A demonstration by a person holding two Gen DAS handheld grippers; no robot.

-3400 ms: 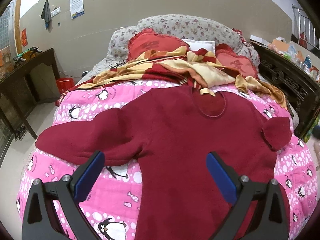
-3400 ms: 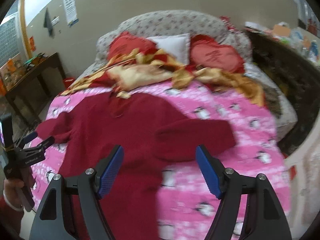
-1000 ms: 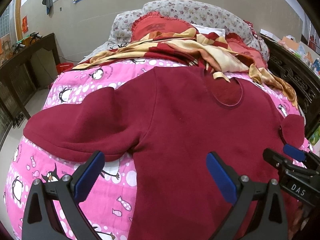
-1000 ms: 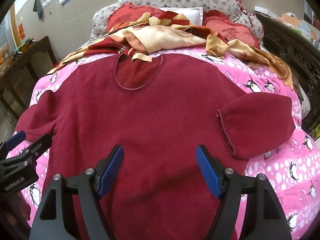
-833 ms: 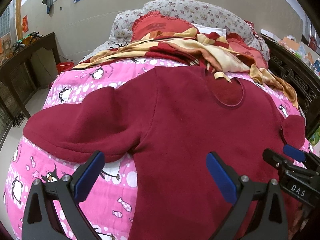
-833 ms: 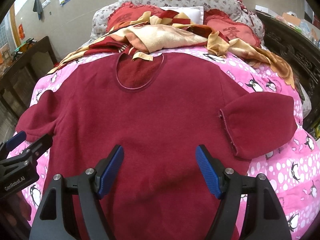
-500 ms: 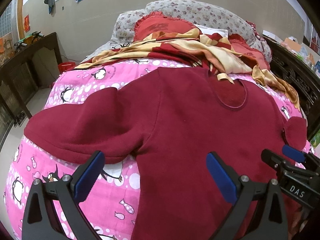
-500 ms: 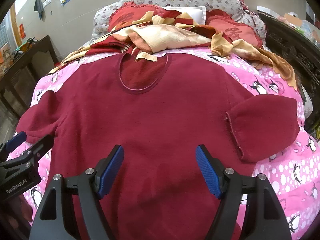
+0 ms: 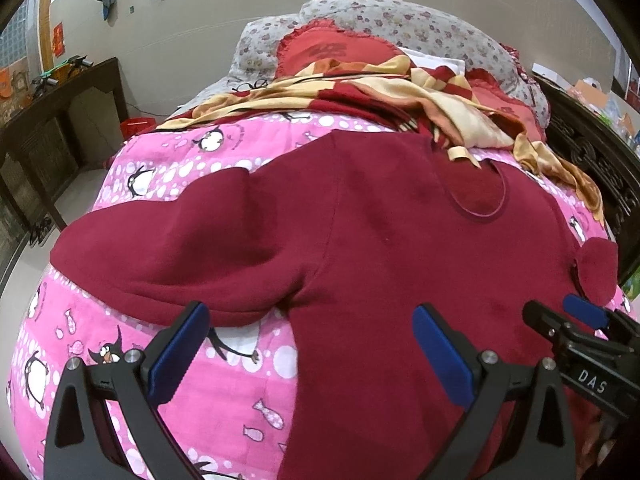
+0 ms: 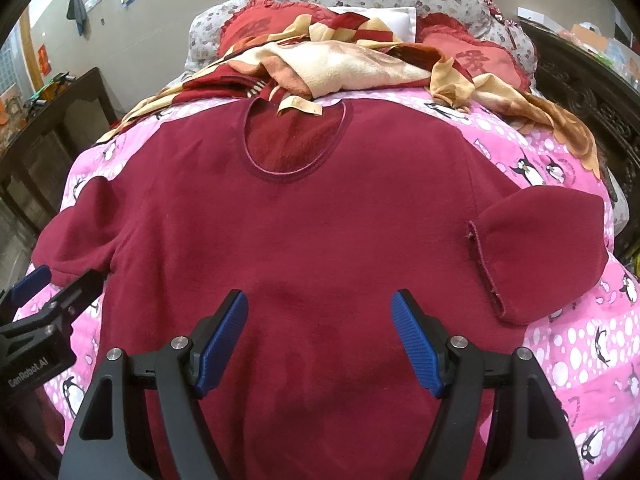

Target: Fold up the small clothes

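Note:
A dark red long-sleeved sweater (image 9: 400,240) lies spread flat, front up, on a pink penguin-print quilt (image 9: 224,392); it also shows in the right wrist view (image 10: 320,220). Its left sleeve (image 9: 180,256) lies out to the side. Its right sleeve (image 10: 540,248) is folded back on itself. My left gripper (image 9: 308,352) is open and empty, low over the left armpit and side seam. My right gripper (image 10: 320,340) is open and empty, low over the sweater's lower body. Each gripper shows at the edge of the other's view.
A crumpled red and cream blanket (image 10: 340,64) and red cushions (image 9: 332,50) lie at the head of the bed, touching the sweater's collar. A dark wooden cabinet (image 9: 52,128) stands left of the bed and a dark carved bed frame (image 10: 592,92) runs along the right.
Both grippers have come in closer and lower over the sweater and stayed open. The sweater has not moved in the last second.

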